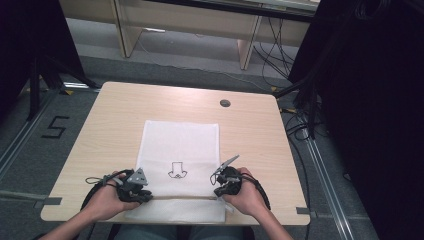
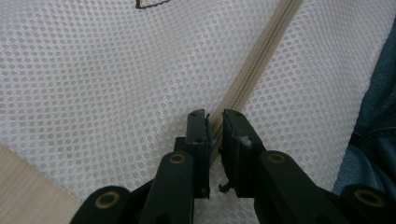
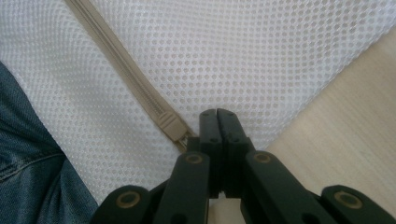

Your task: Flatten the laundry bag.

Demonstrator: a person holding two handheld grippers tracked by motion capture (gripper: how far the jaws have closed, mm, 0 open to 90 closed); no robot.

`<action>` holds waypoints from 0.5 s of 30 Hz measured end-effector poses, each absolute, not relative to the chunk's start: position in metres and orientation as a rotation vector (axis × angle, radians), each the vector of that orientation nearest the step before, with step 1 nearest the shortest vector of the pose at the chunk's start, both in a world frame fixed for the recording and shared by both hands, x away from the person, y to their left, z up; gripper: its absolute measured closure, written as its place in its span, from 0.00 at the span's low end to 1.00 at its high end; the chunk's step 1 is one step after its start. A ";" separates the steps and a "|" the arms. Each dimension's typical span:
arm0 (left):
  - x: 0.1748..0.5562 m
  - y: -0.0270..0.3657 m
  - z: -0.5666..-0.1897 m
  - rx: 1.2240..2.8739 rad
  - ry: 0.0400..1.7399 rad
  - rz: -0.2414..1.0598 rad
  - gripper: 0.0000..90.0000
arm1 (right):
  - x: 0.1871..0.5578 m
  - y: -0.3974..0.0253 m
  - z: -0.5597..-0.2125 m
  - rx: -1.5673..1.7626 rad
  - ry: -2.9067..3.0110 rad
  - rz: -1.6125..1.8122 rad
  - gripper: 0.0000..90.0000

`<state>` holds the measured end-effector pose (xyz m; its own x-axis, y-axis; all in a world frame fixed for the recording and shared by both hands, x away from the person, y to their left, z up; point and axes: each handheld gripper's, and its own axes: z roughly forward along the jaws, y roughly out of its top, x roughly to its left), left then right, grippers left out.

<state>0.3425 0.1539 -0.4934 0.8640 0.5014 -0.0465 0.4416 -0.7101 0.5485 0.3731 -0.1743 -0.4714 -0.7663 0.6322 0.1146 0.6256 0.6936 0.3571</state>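
Two grippers rest at the near end of a white mesh bag (image 1: 180,145) that lies flat on the wooden table (image 1: 100,130), its near edge overhanging the table front. Left gripper (image 1: 142,196): positioned at the bag's left side on the beige zipper (image 2: 261,70); in the left gripper view (image 2: 215,122) its jaws stand slightly parted, straddling the zipper line with a narrow gap, pressing on the mesh. Centre: a small dark outline print (image 1: 177,171) marks the bag. Right gripper (image 1: 218,192): at the bag's right edge; in the right gripper view (image 3: 217,114) its jaws are fully closed together, just beside the zipper slider (image 3: 169,125); whether they pinch its pull tab cannot be told.
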 end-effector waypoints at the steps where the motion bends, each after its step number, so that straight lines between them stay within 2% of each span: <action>1: 0.343 0.153 -0.494 2.471 0.684 0.148 0.89 | 0.372 -0.174 -0.473 1.073 2.879 0.588 1.00; 3: 0.343 0.150 -0.497 2.414 0.739 0.161 0.89 | 0.372 -0.173 -0.475 1.086 2.884 0.568 1.00; 8: 0.351 0.154 -0.496 2.447 0.723 0.164 0.89 | 0.375 -0.173 -0.477 1.105 2.866 0.577 1.00; 10: 0.349 0.152 -0.497 2.408 0.758 0.167 0.89 | 0.376 -0.174 -0.478 1.118 2.867 0.589 1.00; 11: 0.351 0.154 -0.495 2.456 0.705 0.180 0.89 | 0.376 -0.175 -0.478 1.117 2.865 0.593 1.00; 15: 0.350 0.153 -0.498 2.403 0.750 0.192 0.88 | 0.378 -0.175 -0.480 1.090 2.838 0.595 0.99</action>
<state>0.3502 0.1528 -0.4975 0.8291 0.5576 -0.0405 0.4697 -0.6554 0.5914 0.3780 -0.1755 -0.4796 -0.7516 0.6527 0.0956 0.6361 0.6787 0.3671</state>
